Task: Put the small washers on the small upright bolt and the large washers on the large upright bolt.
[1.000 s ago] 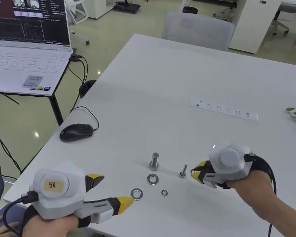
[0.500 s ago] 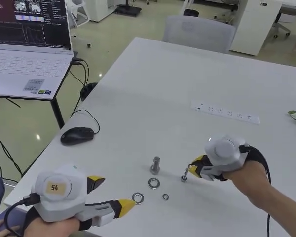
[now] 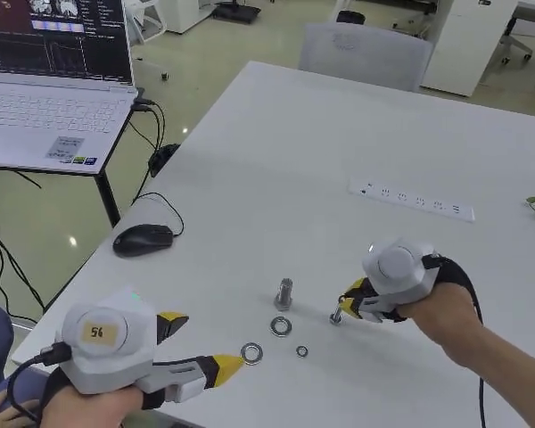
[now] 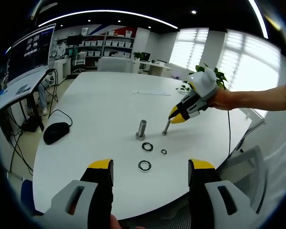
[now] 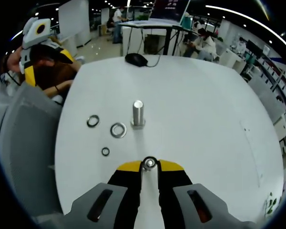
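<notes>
Right tool (image 5: 149,167) pinches the top of the small bolt (image 3: 336,316), upright on the smooth white tabletop (image 3: 339,160). Alongside: the cylindrical large bolt (image 3: 284,293), two flat metal large washers (image 3: 281,326), one small washer (image 3: 301,351). Left tool (image 4: 150,164) is spread.

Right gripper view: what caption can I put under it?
Right tongs pinch the small bolt; the large bolt and three loose washers lie ahead.

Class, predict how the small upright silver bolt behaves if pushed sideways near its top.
The small upright silver metal bolt is slender and stands on the smooth white table, so it would probably tip, then roll. The right claw, shut on its tip, likely steadies it. Bare metal may slip.
</notes>
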Tool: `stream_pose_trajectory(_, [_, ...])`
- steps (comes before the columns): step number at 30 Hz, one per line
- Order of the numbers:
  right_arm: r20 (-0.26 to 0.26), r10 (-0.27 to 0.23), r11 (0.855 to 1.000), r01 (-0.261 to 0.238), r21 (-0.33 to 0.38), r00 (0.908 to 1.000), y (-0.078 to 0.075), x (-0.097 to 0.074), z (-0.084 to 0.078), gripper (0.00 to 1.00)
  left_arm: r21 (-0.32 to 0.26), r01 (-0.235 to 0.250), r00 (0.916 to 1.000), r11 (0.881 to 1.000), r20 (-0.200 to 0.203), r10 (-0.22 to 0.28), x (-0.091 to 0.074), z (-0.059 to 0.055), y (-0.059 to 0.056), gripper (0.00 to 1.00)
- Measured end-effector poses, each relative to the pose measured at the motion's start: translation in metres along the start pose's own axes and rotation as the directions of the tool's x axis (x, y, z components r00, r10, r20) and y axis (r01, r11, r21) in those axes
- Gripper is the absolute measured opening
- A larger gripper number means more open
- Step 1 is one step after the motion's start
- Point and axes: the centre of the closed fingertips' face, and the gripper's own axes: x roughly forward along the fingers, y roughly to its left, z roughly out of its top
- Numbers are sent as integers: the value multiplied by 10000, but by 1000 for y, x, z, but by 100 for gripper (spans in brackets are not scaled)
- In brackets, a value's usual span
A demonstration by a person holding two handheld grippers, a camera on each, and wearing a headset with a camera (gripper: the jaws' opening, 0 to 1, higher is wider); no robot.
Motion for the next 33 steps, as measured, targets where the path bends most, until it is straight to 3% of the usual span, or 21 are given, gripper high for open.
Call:
stream_pose_trajectory(18, [-510, 39, 9996, -54, -290, 9987, 0, 6, -3, 13, -69, 8, 10000, 10000, -16, -8, -1, -2, 0, 63])
stream_pose_trajectory(33, [-708, 36, 10000, -40, -57, 9975, -4, 6, 1, 13, -106, 40, 10000, 9999, 2, -40, -1, -2, -1, 63])
